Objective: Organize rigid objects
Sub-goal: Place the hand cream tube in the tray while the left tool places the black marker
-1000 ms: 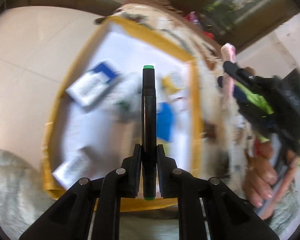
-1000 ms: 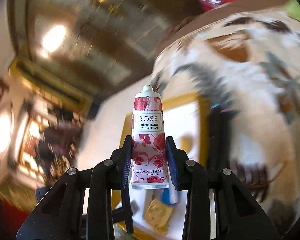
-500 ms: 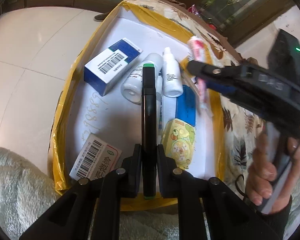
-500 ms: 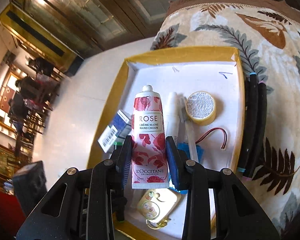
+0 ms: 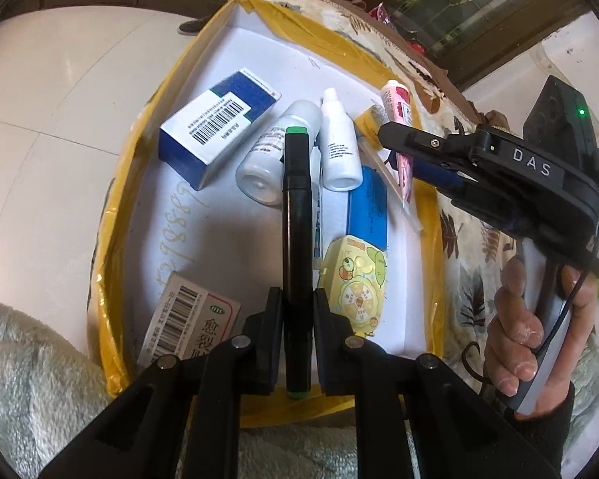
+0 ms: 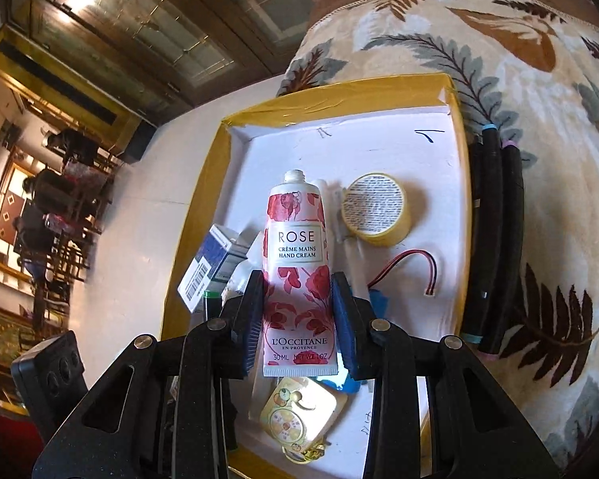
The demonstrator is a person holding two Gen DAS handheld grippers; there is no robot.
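My left gripper (image 5: 297,299) is shut on a black marker with green ends (image 5: 296,215), held above the yellow-rimmed white tray (image 5: 127,167). My right gripper (image 6: 297,279) is shut on a pink rose hand cream tube (image 6: 295,263), hovering over the tray's right side. In the left wrist view that right gripper (image 5: 395,135) and the tube (image 5: 397,101) appear at the tray's right rim, with a hand on its handle. The tray (image 6: 411,92) lies on a leaf-patterned blanket (image 6: 519,60).
Inside the tray lie a blue-white box (image 5: 215,127), two white bottles (image 5: 275,159), a blue packet (image 5: 367,207), a yellow cartoon case (image 5: 355,279), a barcoded box (image 5: 187,327), a yellow round tin (image 6: 375,207) and a red wire (image 6: 407,267). Black markers (image 6: 495,239) lie beside the tray's right rim.
Both grippers have come down over the tray. The right gripper has swung from facing the room to pointing down into the tray. Both grips are unchanged.
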